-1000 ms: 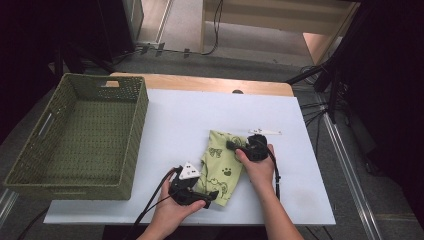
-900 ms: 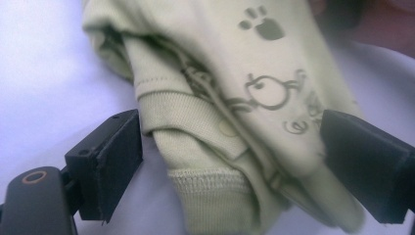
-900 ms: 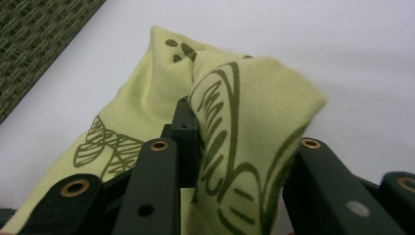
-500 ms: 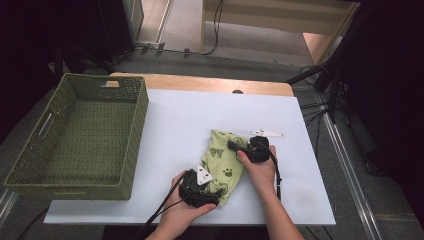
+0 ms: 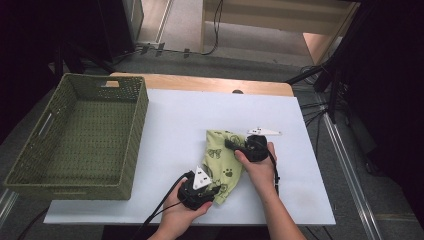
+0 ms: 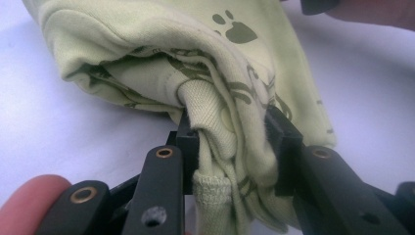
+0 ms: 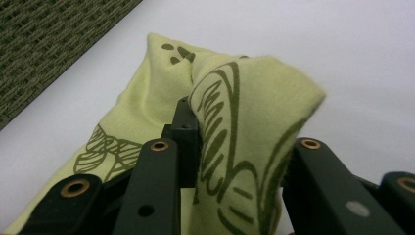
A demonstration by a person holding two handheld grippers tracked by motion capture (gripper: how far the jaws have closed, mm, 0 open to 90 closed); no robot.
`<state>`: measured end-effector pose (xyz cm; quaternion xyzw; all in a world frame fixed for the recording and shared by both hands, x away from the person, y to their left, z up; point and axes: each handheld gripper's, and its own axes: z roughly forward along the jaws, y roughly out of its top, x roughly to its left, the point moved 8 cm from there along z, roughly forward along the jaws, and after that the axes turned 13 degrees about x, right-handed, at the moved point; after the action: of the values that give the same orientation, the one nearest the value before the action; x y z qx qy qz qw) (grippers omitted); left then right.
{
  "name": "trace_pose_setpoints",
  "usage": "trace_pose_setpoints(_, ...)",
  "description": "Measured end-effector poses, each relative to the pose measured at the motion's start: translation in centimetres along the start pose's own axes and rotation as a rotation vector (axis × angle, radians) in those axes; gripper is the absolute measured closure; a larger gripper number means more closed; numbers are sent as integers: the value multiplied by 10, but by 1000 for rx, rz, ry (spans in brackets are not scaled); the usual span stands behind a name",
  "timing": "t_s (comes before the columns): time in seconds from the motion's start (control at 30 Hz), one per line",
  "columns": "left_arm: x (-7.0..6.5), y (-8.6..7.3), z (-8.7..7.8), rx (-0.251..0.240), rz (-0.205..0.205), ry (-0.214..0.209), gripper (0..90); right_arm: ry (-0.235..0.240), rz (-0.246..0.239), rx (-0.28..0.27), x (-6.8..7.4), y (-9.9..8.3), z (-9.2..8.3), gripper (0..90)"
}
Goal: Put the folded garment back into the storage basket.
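Near the front edge of the white tabletop (image 5: 175, 125), we grip a crumpled light-green printed cloth garment (image 5: 222, 160) at both ends. Our left gripper (image 6: 232, 142), jaws just closing, pinches the bunched ribbed hem nearest that edge. Our right gripper (image 7: 235, 147), jaws partly closed, clamps a fold at the far end. A green woven basket (image 5: 135, 130) stands along the tabletop's left edge.

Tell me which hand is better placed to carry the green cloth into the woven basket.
Probably the left. The left gripper has just been closing on the green printed cloth and stands nearer the woven basket. The right gripper also pinches the cloth, but on the farther side.
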<state>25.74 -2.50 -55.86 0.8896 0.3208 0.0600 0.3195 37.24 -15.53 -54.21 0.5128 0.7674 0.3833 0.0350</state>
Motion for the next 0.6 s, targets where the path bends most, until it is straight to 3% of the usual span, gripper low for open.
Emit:
trace_pose_setpoints(0.17,7,8,-19,-79,-15,-2,658,12,-9,-32,5,13,-5,664)
trace_pose_setpoints(0.6,28,15,-54,-164,-28,51,658,7,-93,-58,33,52,-7,663)
